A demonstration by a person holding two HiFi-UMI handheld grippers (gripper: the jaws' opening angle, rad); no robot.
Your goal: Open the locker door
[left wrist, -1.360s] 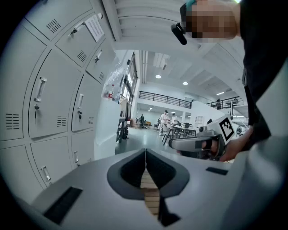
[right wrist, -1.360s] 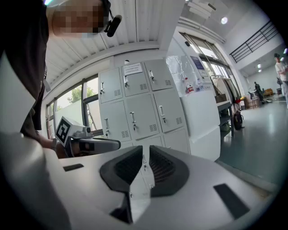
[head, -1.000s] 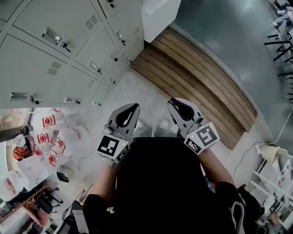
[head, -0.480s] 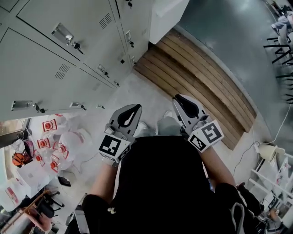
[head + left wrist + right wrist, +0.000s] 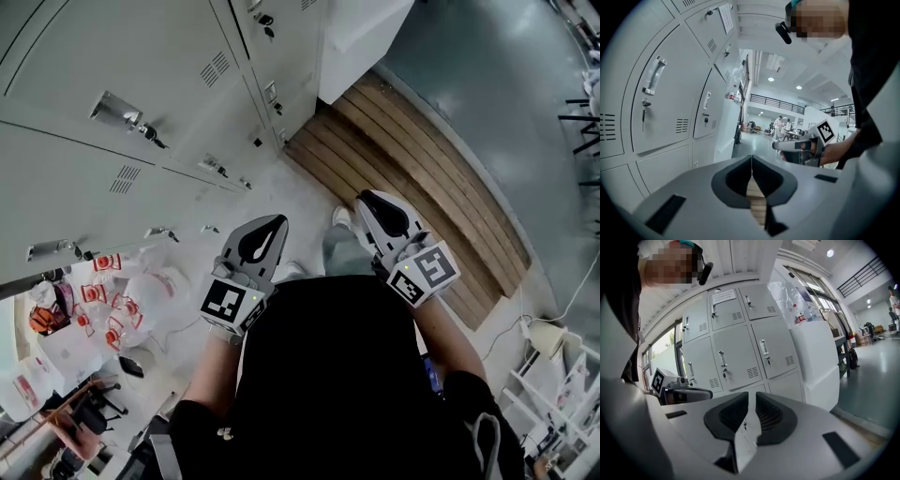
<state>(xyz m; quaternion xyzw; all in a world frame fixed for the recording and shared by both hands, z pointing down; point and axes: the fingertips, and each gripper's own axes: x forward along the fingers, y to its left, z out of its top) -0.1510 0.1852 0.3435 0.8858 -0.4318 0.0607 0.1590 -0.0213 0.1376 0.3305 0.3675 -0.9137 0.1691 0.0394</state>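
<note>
A bank of grey metal lockers [image 5: 141, 141] fills the upper left of the head view, each door with a chrome handle [image 5: 117, 110] and a key lock. My left gripper [image 5: 277, 222] and right gripper [image 5: 366, 199] are held side by side in front of my body, both away from the lockers and touching nothing. In the left gripper view the jaws of the left gripper [image 5: 751, 161] are shut and empty, with locker doors [image 5: 661, 93] off to the left. The right gripper [image 5: 751, 401] is also shut and empty and faces a wall of locker doors [image 5: 726, 357].
A slatted wooden platform [image 5: 412, 169] lies on the floor ahead to the right, beside a white cabinet [image 5: 361, 37]. White bags with red print [image 5: 112, 295] sit low on the left. Cables and white racks [image 5: 553, 375] are at the right. Distant people [image 5: 780, 124] stand in the hall.
The head view has swung, so the lockers loom larger and nearer at the upper left. Both grippers stay shut in front of the body, roughly where they were.
</note>
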